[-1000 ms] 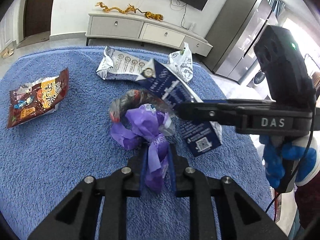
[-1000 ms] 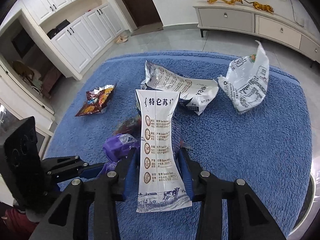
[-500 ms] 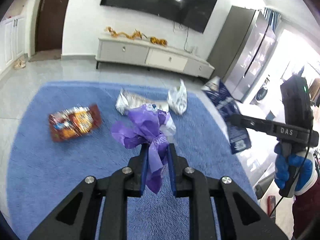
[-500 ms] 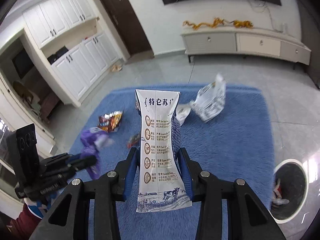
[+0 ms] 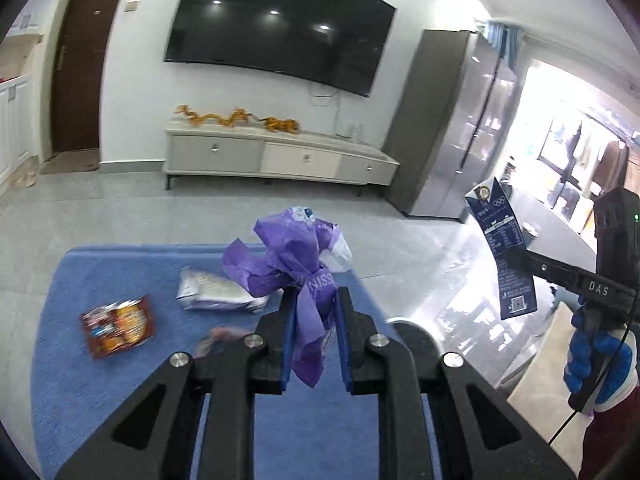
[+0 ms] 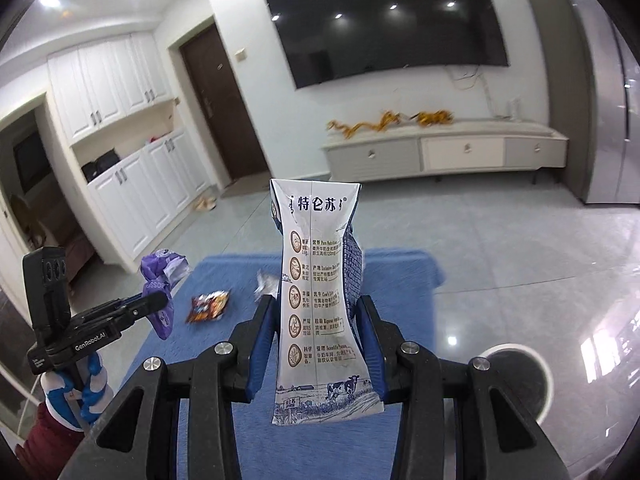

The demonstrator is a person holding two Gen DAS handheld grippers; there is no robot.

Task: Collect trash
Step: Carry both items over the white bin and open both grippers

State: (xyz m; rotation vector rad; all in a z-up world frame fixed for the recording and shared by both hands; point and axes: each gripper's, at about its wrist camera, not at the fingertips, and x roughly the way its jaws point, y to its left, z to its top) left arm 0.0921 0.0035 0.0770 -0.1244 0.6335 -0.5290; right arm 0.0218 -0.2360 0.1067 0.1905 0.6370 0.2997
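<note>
Right wrist view: flattened white-blue milk carton (image 6: 320, 300) is clamped upright in right gripper (image 6: 318, 344), w/ round white-rimmed bin (image 6: 516, 376) seen low-right, nearer this arm; crumpled purple plastic wrapper (image 5: 300, 272) is pinched in left gripper (image 5: 314, 340).

Both views are taken from above the blue rug (image 5: 120, 400), aimed toward the TV (image 5: 276, 28) wall. The left gripper (image 6: 154, 302) is caught at the right view's left edge; the right gripper (image 5: 520, 258) at the left view's right. Rug, cabinet (image 6: 444, 152) and TV are shared.
</note>
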